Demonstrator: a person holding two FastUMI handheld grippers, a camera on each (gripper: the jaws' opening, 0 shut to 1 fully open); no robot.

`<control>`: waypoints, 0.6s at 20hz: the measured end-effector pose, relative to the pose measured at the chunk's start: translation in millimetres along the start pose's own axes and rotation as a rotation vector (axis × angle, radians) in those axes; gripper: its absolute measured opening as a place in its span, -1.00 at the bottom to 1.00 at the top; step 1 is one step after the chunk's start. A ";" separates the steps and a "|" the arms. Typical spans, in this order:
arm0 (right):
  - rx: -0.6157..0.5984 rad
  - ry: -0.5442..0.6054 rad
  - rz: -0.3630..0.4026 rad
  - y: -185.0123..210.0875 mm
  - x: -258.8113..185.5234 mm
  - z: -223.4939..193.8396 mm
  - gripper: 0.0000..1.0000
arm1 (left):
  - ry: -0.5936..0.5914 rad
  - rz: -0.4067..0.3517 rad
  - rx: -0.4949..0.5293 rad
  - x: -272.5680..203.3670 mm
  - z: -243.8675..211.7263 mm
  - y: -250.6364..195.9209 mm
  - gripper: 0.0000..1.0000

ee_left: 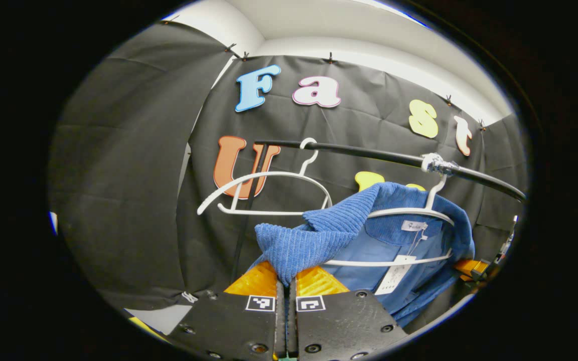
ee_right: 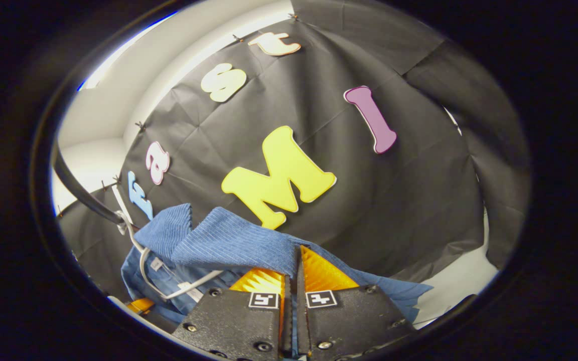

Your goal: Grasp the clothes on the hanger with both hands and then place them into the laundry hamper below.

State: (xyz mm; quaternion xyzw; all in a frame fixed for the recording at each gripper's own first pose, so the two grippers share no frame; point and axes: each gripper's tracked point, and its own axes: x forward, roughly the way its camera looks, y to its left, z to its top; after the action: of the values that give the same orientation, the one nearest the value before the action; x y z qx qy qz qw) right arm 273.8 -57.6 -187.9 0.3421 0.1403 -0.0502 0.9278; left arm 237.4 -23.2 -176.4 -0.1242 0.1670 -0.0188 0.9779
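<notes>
The left gripper [ee_left: 287, 281] pinches the blue shirt [ee_left: 369, 235] by its collar, at 6 o'clock in the left gripper view. The right gripper [ee_right: 294, 273] is clamped on the shirt's other side, at 6 o'clock in its own view. The shirt hangs on a white hanger [ee_left: 414, 213] on the black rail [ee_left: 369, 153]. I think both grippers should lift together, up and off the hanger, keeping tight. Pull evenly, or the hanger may snag. The hamper sits somewhere below.

Left tongs [ee_left: 286, 288], black screwed plates, square coded markers, ribbed pads
</notes>
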 end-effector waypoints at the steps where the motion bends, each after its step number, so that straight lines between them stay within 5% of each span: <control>1: 0.005 -0.005 0.001 0.8 2.6 2.4 -0.87 | -0.005 -0.001 0.008 2.6 4.2 1.1 -0.85; 5: 0.084 0.010 0.007 4.4 16.9 5.6 -0.87 | 0.002 -0.012 -0.004 9.2 17.5 6.1 -0.96; 7: 0.146 0.034 -0.002 2.6 24.1 4.2 -0.89 | 0.006 -0.022 0.006 13.7 23.7 10.6 -0.87; 12: 0.075 0.042 -0.014 6.0 33.5 9.9 -0.89 | 0.022 -0.017 0.035 24.2 26.1 14.6 -0.85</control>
State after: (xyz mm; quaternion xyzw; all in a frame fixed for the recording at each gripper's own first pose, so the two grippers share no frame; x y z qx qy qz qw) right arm 309.2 -59.4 -186.8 0.3767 0.1602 -0.0548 0.9107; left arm 268.8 -4.7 -164.0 -0.1082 0.1764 -0.0316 0.9778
